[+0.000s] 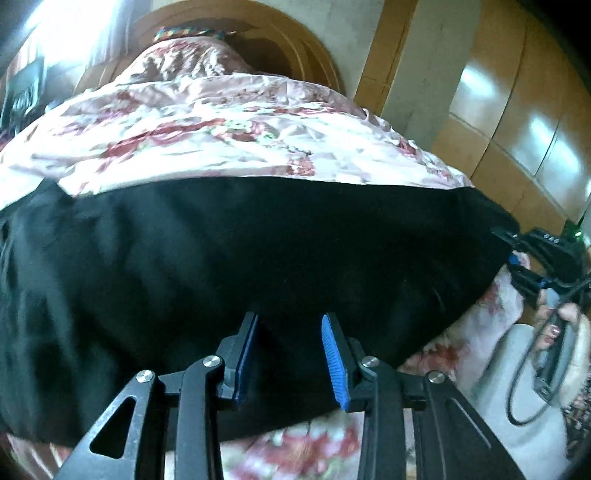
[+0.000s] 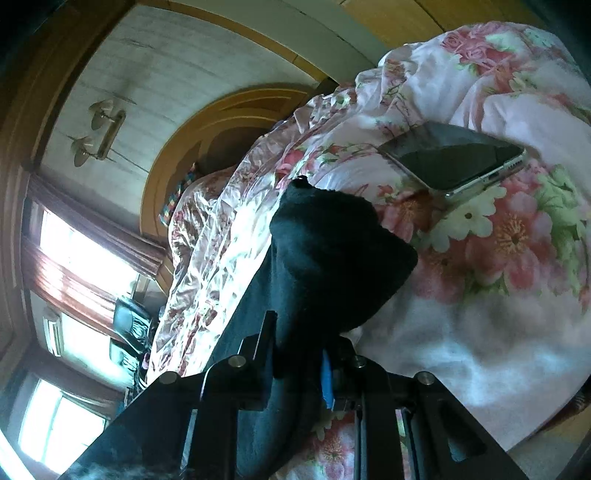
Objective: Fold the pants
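Note:
Black pants lie spread across a floral bedsheet. My left gripper hangs just above the near part of the pants with its jaws apart and nothing between its blue pads. My right gripper is shut on a bunched end of the pants, and the cloth rises out of its jaws. In the left wrist view the right gripper shows at the right end of the pants, held by a hand.
A smartphone lies on the floral sheet just beyond the right gripper. A wooden headboard stands at the far end of the bed. Wooden wardrobe doors are at the right. A window with curtains is at the left.

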Demonstrator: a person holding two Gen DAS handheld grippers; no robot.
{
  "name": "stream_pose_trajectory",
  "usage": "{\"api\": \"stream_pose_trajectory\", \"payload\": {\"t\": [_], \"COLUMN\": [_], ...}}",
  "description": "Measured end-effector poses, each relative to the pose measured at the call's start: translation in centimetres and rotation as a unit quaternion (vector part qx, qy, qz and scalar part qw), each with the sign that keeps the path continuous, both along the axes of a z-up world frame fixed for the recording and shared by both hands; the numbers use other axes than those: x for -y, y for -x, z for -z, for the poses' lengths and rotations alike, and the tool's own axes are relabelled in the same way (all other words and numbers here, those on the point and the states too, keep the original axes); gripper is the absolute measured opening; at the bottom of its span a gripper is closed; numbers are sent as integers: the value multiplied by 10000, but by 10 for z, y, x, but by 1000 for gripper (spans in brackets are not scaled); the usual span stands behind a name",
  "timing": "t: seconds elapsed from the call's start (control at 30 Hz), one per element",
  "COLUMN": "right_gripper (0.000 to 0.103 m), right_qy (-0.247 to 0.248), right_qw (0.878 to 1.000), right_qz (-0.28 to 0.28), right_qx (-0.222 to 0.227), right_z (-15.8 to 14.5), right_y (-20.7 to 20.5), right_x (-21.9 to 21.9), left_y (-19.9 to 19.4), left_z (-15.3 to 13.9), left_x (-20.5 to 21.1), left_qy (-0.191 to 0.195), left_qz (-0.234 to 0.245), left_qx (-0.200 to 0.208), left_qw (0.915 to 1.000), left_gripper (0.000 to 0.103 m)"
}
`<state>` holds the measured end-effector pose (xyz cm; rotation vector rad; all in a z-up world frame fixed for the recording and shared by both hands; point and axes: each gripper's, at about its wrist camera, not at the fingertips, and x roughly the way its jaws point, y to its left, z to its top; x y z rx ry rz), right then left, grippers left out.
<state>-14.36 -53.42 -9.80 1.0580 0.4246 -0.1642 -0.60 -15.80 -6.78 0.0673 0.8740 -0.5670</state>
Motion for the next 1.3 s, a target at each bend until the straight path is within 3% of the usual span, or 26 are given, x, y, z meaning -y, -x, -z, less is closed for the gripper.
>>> {"api": "stream_pose_trajectory", "payload": {"t": [0.1, 0.2, 0.33, 0.53, 0.67, 0.8, 0.93, 1.0, 1.13, 1.3], "right_gripper": [22, 22, 22, 18, 18, 18, 18, 18, 18, 18], "right_qy": [-145, -259, 101, 715, 1106, 1571, 1866, 1983, 2383, 2519], "right_qw": [9998, 9996, 9999, 9974, 9935, 9862, 9786, 9745, 9593, 9441], "right_qz": [51, 78, 4, -57, -206, -416, -717, -885, -1392, -2031], "right_qx": [-82, -41, -51, -18, 184, 316, 494, 566, 600, 622], "right_z": [5, 6, -6, -37, -66, -95, -116, -123, -133, -130], "right_y": [0, 3, 0, 1, 1, -5, -13, -18, -35, -56], "right_x": [4, 5, -2, -18, -38, -67, -103, -120, -163, -207], "left_y": [0, 8, 1, 1, 1, 5, -3, -8, -9, -5], "left_z": [14, 22, 21, 6, -3, -6, 7, 8, 9, 6], "left_x": [26, 33, 17, -10, -54, -90, -108, -114, -116, -121], "left_qy": [-740, -1132, -605, 52, 416, 492, 230, 518, 583, 719], "left_qz": [107, 259, 216, 291, -146, -521, -735, -825, -808, -873], "left_qx": [298, 681, 438, -104, -172, 37, 7, -116, -119, -131], "left_qw": [9968, 9909, 9970, 9995, 9989, 9974, 9970, 9952, 9950, 9935], "left_gripper": [35, 36, 36, 36, 36, 36, 36, 36, 36, 36]}}
